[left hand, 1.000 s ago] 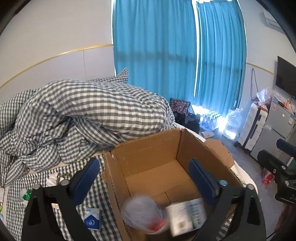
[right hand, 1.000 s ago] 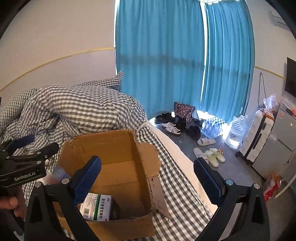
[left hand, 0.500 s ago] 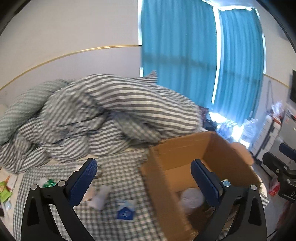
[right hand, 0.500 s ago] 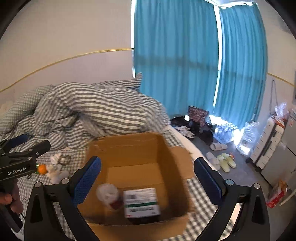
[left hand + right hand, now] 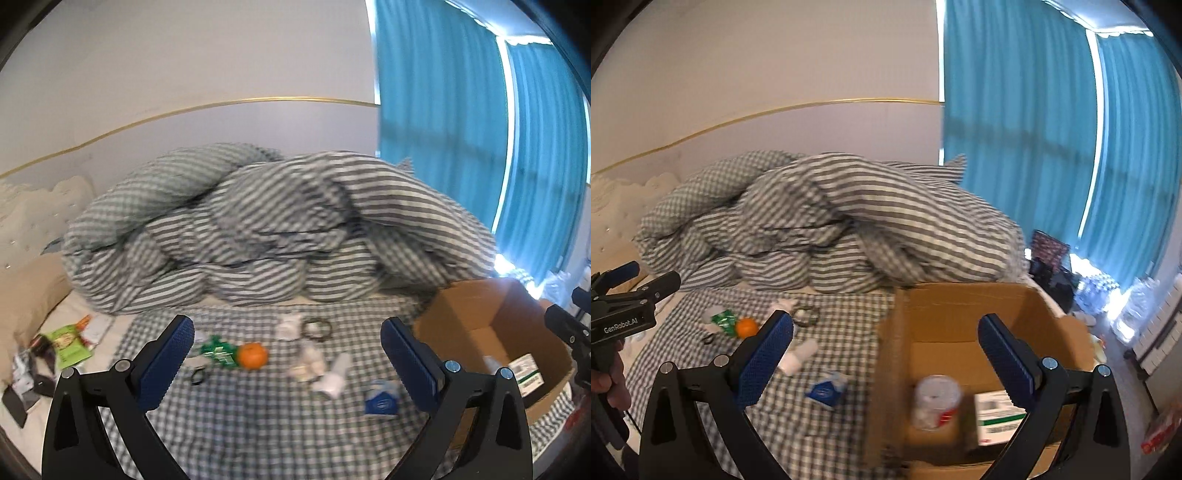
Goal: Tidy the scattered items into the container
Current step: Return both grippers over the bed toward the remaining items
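An open cardboard box [image 5: 960, 306] stands on the checked bed sheet; it also shows at the right of the left wrist view [image 5: 476, 306]. Inside lie a clear round container [image 5: 936, 400] and a white-green medicine box [image 5: 997, 411]. My left gripper [image 5: 286, 356] is open and empty above scattered items: an orange [image 5: 252, 355], a green packet [image 5: 218, 350], a blue-white carton [image 5: 382, 398], white crumpled bits [image 5: 308, 363] and a dark ring [image 5: 317, 328]. My right gripper [image 5: 884, 347] is open and empty, near the box's left wall.
A bunched grey-striped duvet [image 5: 258, 236] fills the back of the bed. Packets and dark items [image 5: 62, 345] lie at the left by a beige pillow [image 5: 29, 291]. Blue curtains [image 5: 1052, 129] hang at the right, with bags and shoes on the floor [image 5: 1089, 295].
The left gripper has swung left, away from the box, over the scattered items; the round container it dropped now lies in the box. The right gripper has turned left too.
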Tool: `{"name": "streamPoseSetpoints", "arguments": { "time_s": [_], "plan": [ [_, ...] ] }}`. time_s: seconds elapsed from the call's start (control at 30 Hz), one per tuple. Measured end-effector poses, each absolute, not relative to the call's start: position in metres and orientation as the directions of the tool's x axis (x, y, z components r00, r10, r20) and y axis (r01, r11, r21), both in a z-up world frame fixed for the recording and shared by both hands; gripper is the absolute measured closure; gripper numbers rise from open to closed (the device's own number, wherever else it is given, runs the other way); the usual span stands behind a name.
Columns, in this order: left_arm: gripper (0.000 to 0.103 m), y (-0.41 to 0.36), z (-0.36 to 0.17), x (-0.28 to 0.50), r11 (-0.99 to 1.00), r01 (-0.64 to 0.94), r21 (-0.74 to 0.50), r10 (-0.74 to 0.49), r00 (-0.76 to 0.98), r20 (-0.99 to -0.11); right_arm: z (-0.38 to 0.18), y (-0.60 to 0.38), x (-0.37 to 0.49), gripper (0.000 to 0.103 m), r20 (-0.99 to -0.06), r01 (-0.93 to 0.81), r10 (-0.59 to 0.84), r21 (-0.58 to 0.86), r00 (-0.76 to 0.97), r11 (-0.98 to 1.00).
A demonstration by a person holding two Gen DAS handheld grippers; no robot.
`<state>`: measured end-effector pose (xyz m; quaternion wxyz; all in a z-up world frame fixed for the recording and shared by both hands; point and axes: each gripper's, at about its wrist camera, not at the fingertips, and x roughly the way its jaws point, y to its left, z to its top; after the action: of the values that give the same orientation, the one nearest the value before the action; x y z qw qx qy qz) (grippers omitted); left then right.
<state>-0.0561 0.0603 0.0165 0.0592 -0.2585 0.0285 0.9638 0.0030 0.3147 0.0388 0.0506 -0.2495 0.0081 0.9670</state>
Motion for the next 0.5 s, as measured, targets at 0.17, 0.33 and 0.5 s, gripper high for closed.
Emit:
{"name": "streamPoseSetpoints", "arguments": {
  "time_s": [0.17,0.33,0.5],
  "plan": [
    [0.0,0.014,0.009,-0.055,-0.998,-0.062,0.03,0.038,-0.86,-0.509,0.03,0.275,-0.012,0.002,-0.504,-0.043,0.042,-0.011,-0.863,-0.999],
    [0.0,-0.01,-0.003,-0.06,-0.999,-0.041,0.02,0.024,-0.851,-0.524,0.001,0.242,-0.034,0.002,-0.557,0.0,0.02,-0.036,-0.83,-0.999],
    [0.0,-0.021,-0.02,-0.075,-0.999,-0.027,0.018,0.013,-0.836,-0.549,-0.033,0.23,-0.051,0.002,-0.615,0.011,0.025,-0.055,-0.788,-0.998]
  ]
}}
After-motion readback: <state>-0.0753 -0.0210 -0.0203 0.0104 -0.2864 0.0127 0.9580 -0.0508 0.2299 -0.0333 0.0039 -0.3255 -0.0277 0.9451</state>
